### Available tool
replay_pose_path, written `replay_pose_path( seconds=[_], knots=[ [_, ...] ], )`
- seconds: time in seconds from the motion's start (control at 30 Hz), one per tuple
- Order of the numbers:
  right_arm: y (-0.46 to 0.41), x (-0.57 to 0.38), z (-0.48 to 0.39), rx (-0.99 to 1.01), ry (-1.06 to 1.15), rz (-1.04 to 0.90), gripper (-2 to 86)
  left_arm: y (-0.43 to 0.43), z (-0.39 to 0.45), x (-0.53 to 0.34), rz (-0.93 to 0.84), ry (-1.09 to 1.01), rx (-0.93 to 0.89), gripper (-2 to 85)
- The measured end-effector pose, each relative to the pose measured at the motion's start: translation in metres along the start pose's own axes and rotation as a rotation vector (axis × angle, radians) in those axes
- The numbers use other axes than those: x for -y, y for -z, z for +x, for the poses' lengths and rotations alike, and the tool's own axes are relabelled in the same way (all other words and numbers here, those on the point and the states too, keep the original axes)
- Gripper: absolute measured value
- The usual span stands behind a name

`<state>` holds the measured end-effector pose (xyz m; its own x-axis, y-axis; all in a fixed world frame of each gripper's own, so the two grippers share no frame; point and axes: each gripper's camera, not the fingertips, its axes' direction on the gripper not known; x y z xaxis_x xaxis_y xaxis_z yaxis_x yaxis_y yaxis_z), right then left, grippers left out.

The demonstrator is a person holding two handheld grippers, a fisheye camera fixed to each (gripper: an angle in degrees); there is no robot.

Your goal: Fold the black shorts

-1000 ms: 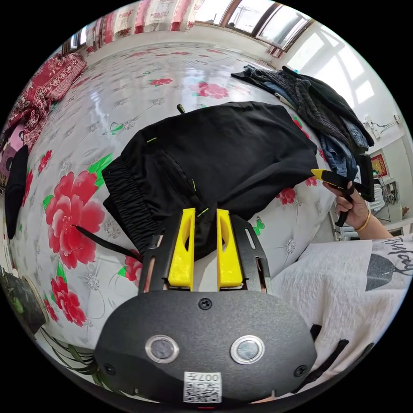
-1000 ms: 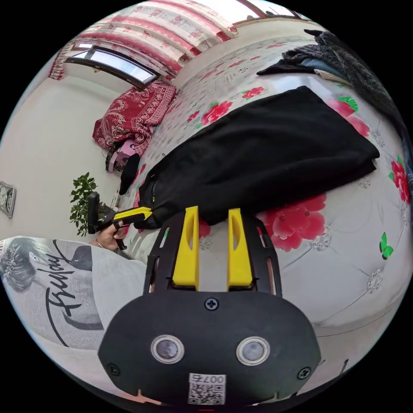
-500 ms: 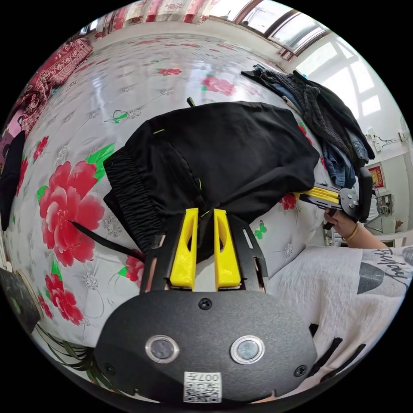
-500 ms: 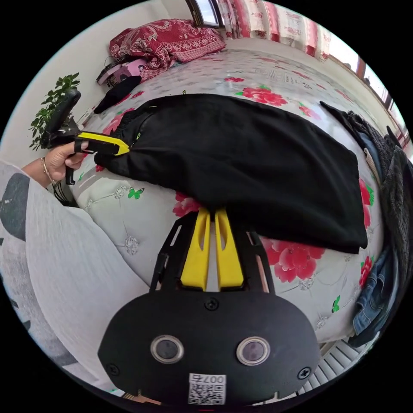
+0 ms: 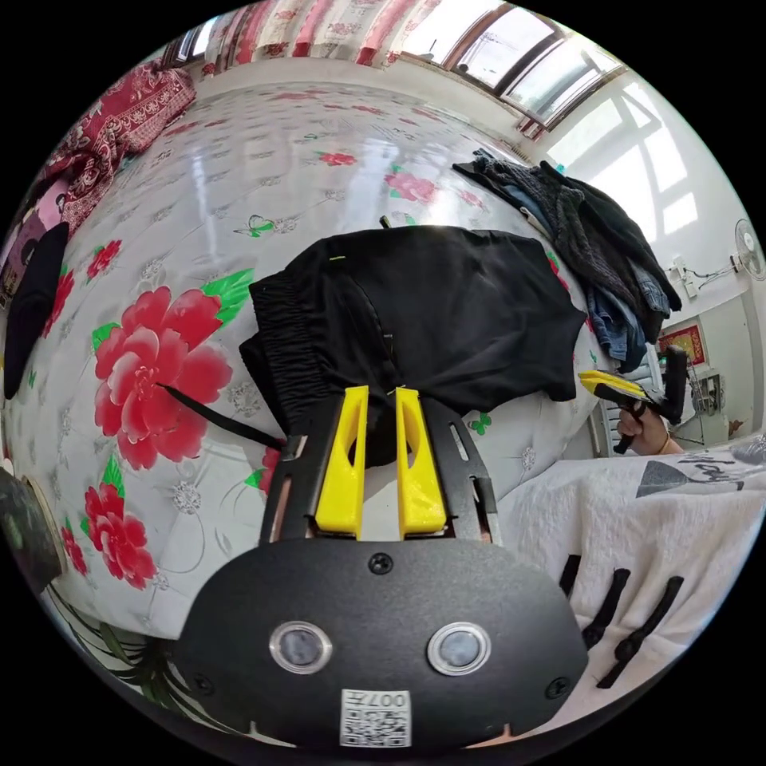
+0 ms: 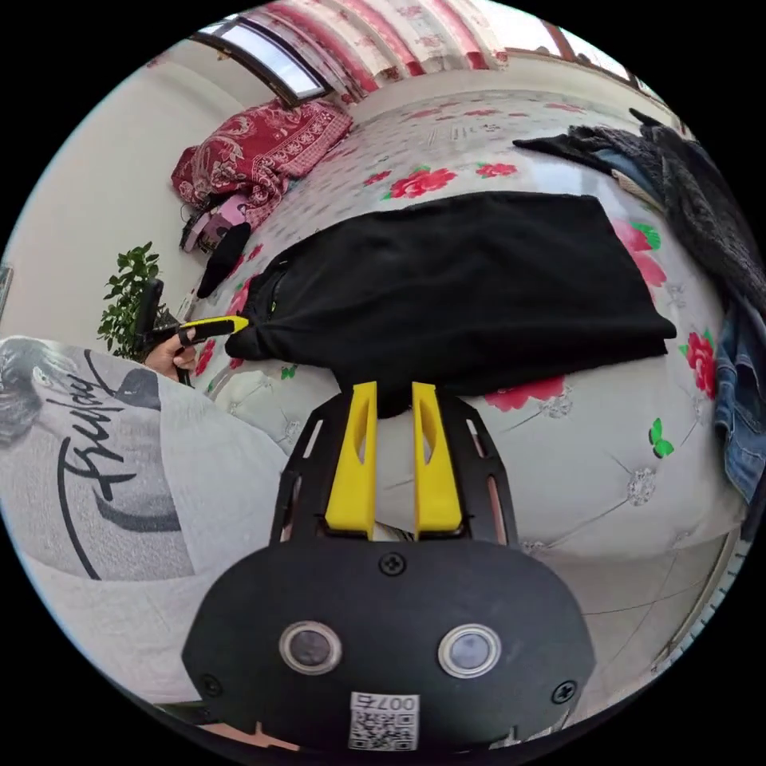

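Bed (image 5: 239, 183) under a glossy white cover printed with red flowers, black shorts (image 5: 431, 311) lying flat near its front edge, heap of dark clothes (image 5: 590, 239) at one side, red patterned quilt (image 6: 255, 155) bundled at far end

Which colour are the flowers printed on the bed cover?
The flowers on the bed cover are red, clearest in the left gripper view.

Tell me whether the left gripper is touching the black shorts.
Touching. The left gripper view shows the left gripper with black shorts fabric bunched between its two yellow jaws.

Clothes pile (image 5: 594, 231), potted plant (image 6: 128, 297), floral bedspread (image 5: 239, 175).
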<state>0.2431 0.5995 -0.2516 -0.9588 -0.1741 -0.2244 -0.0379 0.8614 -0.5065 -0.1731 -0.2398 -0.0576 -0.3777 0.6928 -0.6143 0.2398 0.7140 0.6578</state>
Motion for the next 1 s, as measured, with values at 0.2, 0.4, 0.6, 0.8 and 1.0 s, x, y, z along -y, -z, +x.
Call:
replay_pose_path(
  seconds=[0.2,0.4,0.6,0.8,1.0],
  knots=[
    [0.043,0.013,0.111,-0.031,-0.580,0.331,7.2,0.032,-0.016,-0.013,0.040,0.088,-0.014,6.5],
    [0.045,0.049,0.159,-0.186,-0.737,0.380,3.6,0.044,-0.014,-0.003,0.039,0.114,-0.029,6.6],
    [0.043,0.054,0.173,-0.237,-0.694,0.275,1.0,0.040,-0.015,0.001,-0.044,0.131,0.016,6.2],
    [0.079,0.023,0.202,-0.086,-0.806,0.452,5.4,0.087,-0.034,-0.004,0.027,0.218,-0.050,6.3],
    [0.066,0.034,0.222,0.049,-0.886,0.545,5.8,0.132,-0.076,-0.033,0.142,0.443,-0.206,6.5]
  ],
)
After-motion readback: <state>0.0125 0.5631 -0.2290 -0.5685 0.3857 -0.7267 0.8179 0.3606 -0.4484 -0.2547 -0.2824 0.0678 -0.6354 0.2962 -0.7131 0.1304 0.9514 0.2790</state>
